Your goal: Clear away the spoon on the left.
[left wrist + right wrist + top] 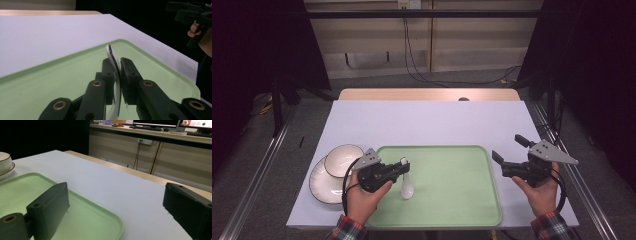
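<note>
A white ceramic soup spoon [407,187] lies with its bowl on the left part of the pale green tray [452,195]. My left gripper [404,165] is shut on the spoon's handle; in the left gripper view the handle [113,58] stands pinched between the two black jaws. My right gripper [511,148] hovers just past the tray's right edge, jaws wide open, with nothing between them. In the right gripper view its fingers [50,207] frame the tray's corner [107,220] and bare white table.
A small white bowl [343,159] sits on a white plate [323,182] with dark rims, left of the tray. The white table top [427,122] stretches behind the tray. Metal rails and cables lie on the floor around the table.
</note>
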The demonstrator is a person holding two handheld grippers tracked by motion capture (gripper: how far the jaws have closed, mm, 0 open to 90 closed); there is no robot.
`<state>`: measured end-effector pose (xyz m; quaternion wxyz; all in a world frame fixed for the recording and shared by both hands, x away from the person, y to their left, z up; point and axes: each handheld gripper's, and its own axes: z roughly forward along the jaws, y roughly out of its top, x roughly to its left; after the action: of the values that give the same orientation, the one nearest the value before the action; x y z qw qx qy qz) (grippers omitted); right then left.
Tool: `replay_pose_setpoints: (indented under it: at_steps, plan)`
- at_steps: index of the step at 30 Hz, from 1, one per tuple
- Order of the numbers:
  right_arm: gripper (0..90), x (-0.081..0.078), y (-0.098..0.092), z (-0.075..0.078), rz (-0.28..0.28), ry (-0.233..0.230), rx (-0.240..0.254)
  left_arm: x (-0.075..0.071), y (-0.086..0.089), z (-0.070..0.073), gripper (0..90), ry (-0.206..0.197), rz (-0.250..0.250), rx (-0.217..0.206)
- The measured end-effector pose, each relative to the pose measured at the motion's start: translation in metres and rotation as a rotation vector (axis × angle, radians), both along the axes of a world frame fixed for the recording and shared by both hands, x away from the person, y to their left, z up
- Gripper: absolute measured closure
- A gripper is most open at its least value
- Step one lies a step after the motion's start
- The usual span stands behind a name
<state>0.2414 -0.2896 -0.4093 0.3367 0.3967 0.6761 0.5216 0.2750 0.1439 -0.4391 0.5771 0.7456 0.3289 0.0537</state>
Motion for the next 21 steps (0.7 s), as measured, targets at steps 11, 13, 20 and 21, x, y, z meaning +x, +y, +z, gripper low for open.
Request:
replay_pose_setpoints:
  at_steps: [11, 13, 20, 21]
  plan:
    - [6.1, -0.002, -0.001, 0.0, -0.006, 0.0, -0.001, 0.01, -0.003, -0.008, 77.1, -0.005, 0.021, 0.022]
    - [6.1, -0.002, -0.001, 0.0, -0.001, 0.001, 0.0, 0.012, -0.004, -0.01, 76.7, -0.004, 0.02, 0.02]
    - [6.1, -0.003, -0.001, 0.0, -0.003, 0.003, 0.002, 0.016, -0.005, -0.013, 73.7, -0.009, 0.035, 0.027]
    - [6.1, -0.003, -0.002, 0.0, -0.002, 0.002, 0.0, 0.016, -0.005, -0.014, 73.2, -0.009, 0.038, 0.028]
